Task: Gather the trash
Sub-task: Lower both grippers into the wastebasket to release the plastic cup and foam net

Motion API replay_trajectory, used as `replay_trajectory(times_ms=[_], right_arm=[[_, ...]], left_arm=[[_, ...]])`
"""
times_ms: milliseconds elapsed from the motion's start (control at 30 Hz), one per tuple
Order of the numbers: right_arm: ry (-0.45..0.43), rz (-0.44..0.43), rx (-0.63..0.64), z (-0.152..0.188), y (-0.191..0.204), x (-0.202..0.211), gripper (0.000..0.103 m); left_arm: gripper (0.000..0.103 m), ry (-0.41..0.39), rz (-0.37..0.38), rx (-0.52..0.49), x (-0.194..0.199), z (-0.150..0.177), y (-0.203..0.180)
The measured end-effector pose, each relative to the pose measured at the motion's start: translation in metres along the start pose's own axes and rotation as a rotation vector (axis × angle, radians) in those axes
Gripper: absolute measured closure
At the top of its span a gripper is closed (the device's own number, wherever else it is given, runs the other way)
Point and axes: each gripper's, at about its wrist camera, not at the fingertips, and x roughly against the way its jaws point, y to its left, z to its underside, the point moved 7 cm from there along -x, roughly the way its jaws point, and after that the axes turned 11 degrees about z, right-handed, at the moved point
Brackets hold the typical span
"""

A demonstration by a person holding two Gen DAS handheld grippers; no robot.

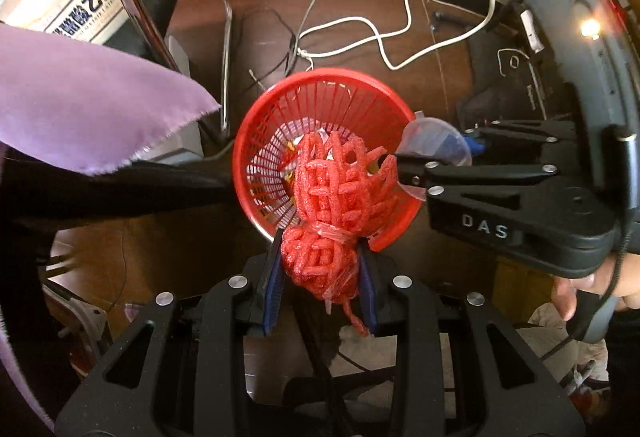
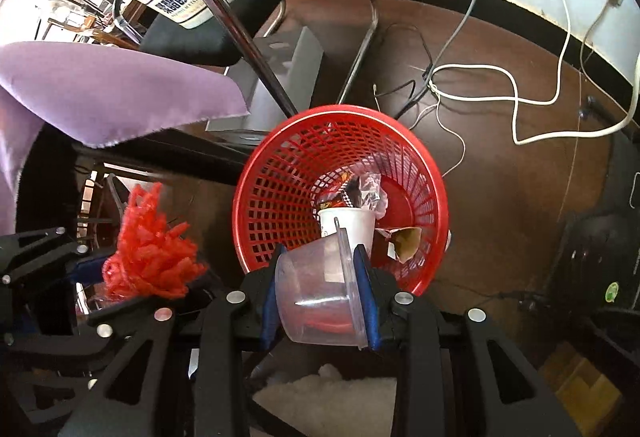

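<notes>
Left claw (image 1: 320, 269) clamped on our red foam netting (image 1: 332, 197), right claw (image 2: 320, 297) gripping our clear plastic cup (image 2: 320, 301), both above red basket (image 2: 280, 197).

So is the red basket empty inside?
No, the right wrist view shows the red basket already holds a white paper cup, a crinkly wrapper and a torn brown carton.
</notes>
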Motion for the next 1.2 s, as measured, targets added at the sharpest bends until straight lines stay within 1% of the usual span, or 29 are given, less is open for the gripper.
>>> replay_trajectory(times_ms=[133,233,333,433,533,800,1200], right_arm=[[0.01,-0.004,-0.007,0.001,0.001,-0.007,0.07],[0.018,0.0,-0.014,0.001,-0.001,-0.01,0.07],[0.027,0.01,-0.013,0.002,-0.002,-0.012,0.07],[0.036,0.025,0.001,0.001,-0.002,-0.015,0.07],[0.032,0.032,-0.002,-0.001,-0.003,-0.016,0.069],[0.033,0.023,0.003,0.0,0.0,-0.02,0.07],[0.047,0.018,-0.007,-0.001,-0.002,-0.027,0.069]], left_arm=[[0.07,0.022,-0.002,-0.008,-0.012,-0.001,0.0],[0.07,0.027,0.012,-0.001,-0.02,-0.004,-0.001],[0.07,0.03,0.009,-0.005,-0.024,-0.004,0.0],[0.07,0.019,0.013,0.011,-0.026,-0.004,0.004],[0.07,0.025,0.015,0.013,-0.036,-0.003,0.007],[0.07,0.018,0.01,-0.009,-0.044,-0.006,0.003],[0.069,0.045,0.003,0.012,-0.055,-0.009,0.008]])
